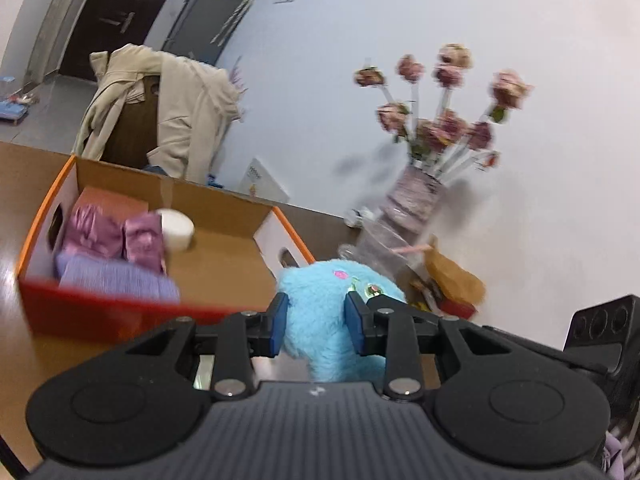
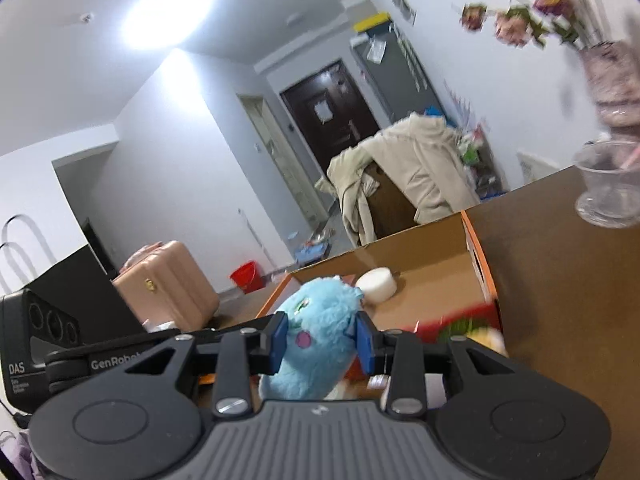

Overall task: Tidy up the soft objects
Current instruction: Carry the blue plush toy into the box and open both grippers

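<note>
Blue plush toy (image 1: 320, 332), fuzzy, pink cheek patch and a stitched eye; clamped between the blue pads of both tools. Left tool (image 1: 316, 326) closed on its body. Right tool (image 2: 322, 338) likewise gripping it, toy (image 2: 316, 336) held above the bench, just at the near end of the cardboard box.

Writing: "GenRobo..." partly readable on the other tool's arm in the right wrist view; "DAS" on a black module (image 2: 24, 356) beside it, smaller print below illegible.

Cardboard box (image 1: 236, 216), orange rim, red near wall, hand-hole in the side, sits on the brown bench (image 1: 24, 184). Inside the box: two shiny purple soft pieces (image 1: 116, 236), a lavender ribbed cloth (image 1: 116, 280) in front of them, a pinkish block (image 1: 112, 200) behind, a white round pad (image 1: 178, 230) beside them. Rest of box floor bare.

Right of the box: vase of pink flowers (image 1: 416, 196), clear plastic cup (image 2: 608, 188), brown crumpled bag (image 1: 452, 276).

Beyond the box: beige coat (image 1: 176, 120) over a chair.
</note>
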